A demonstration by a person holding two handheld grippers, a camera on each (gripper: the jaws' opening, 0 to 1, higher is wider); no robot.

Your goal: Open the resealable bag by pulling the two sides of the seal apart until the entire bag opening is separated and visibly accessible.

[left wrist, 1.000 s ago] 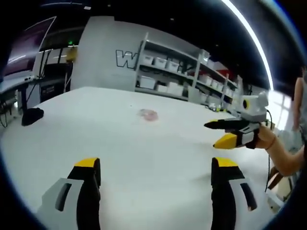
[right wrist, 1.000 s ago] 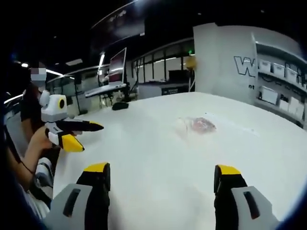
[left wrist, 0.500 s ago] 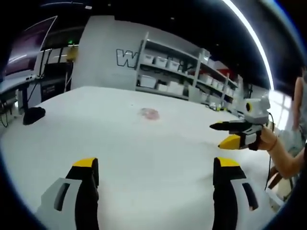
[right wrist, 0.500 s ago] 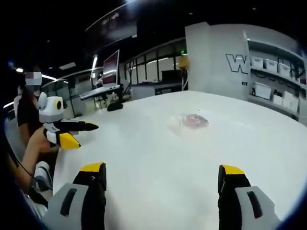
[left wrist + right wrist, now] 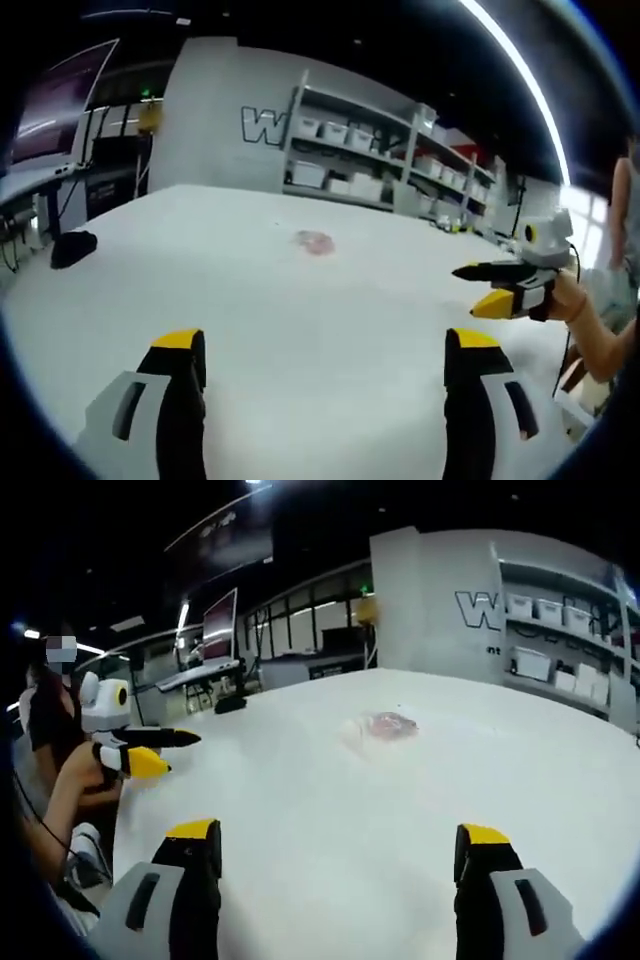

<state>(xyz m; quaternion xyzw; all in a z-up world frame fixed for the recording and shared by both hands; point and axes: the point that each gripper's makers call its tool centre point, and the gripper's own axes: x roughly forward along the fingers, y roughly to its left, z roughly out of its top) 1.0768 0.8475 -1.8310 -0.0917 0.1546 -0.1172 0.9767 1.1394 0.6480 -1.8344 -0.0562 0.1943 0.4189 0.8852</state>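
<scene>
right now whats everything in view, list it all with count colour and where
bag: one, clear with something pinkish inside, lying flat on the middle of the table, far from both grippers
table: one, white, wide, under everything
dark object: one, black, at the table's far left edge in the left gripper view; too blurred to name
shelves: one rack, white with pale boxes, behind the table
wall panel: one, grey-white with a large letter W, beside the shelves
monitor: one, on a desk in the background
left gripper: one, grey with yellow tips, jaws wide apart above the table
right gripper: one, same colours, jaws wide apart
person's hand: holding the right gripper
</scene>
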